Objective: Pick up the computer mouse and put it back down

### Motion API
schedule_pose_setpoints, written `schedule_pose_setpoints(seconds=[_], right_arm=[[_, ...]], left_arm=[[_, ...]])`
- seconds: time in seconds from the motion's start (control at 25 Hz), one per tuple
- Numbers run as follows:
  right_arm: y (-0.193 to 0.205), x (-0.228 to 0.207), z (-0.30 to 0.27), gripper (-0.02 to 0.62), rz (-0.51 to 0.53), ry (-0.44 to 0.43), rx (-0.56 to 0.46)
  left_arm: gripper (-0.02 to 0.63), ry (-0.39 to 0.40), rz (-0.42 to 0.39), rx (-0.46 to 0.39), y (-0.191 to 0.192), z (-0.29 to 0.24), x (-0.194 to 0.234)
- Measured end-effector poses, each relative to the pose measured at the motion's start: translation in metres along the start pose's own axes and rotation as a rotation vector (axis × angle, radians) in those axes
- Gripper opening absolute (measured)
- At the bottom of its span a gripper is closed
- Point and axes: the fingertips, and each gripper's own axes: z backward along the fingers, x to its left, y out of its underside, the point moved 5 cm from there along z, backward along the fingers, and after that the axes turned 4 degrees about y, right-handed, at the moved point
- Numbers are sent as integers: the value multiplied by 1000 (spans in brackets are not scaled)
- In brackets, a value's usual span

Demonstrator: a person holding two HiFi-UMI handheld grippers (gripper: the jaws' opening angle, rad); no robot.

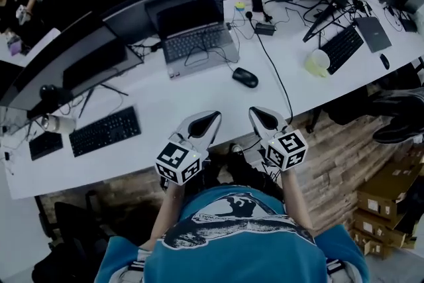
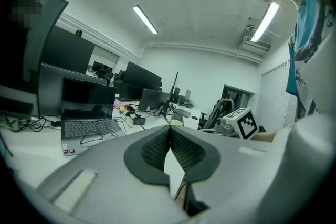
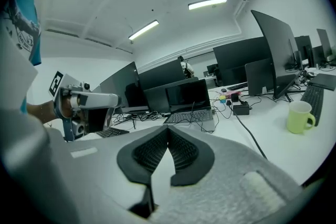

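White worktop (image 1: 165,106) carries mouse (image 1: 245,77) between laptop (image 1: 199,42) and front edge; left claw (image 1: 212,117) and right claw (image 1: 257,113), both closed, empty, over that edge, clear of mouse.

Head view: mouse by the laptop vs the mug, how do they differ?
Colour: the mouse is black, the mug pale yellow-green.
Shape: the mouse is low and flat, the mug stands upright with a handle.
Place: the mouse lies left of the black cable, near the laptop; the mug stands right of it, beside a keyboard.
Both rest on the white desk.
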Motion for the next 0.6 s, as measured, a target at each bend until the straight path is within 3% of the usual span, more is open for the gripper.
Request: schedule_pose_setpoints(seconds=[0.56, 0.6], right_arm=[[4, -96, -70, 7, 218, -87, 143], [7, -100, -78, 48, 234, -98, 166]], left_arm=[[14, -249, 5, -77, -3, -8, -9], [14, -268, 7, -82, -3, -7, -9]])
